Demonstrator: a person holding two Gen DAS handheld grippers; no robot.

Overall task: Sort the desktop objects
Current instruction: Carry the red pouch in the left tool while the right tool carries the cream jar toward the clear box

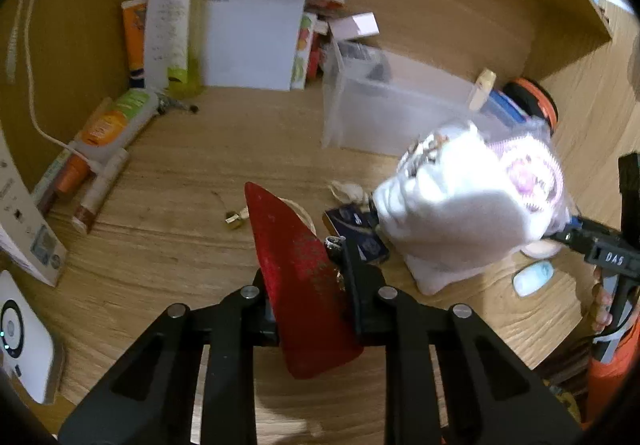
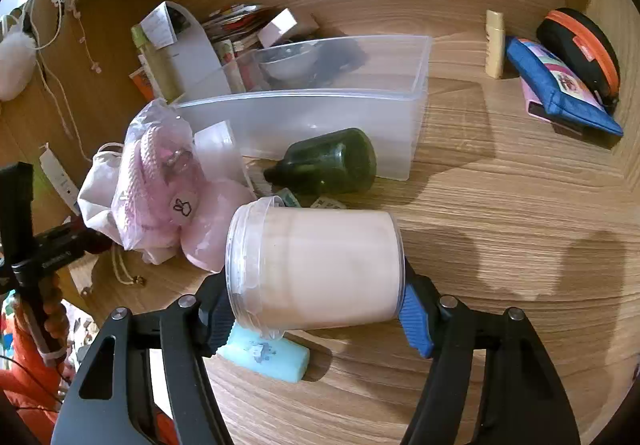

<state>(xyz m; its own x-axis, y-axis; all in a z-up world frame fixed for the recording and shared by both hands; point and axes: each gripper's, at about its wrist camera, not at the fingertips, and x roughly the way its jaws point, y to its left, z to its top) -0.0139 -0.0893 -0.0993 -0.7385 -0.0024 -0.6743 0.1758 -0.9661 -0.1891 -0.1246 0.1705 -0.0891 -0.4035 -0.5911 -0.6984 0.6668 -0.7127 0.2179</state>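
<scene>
Both tongs loaded: jar (image 2: 314, 269) sideways, lid left

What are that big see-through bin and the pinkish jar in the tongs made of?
The bin looks like frosted, translucent plastic: things inside show as blurred shapes. The jar seems clear glossy plastic with a ribbed rim, filled with something pale pink.
</scene>
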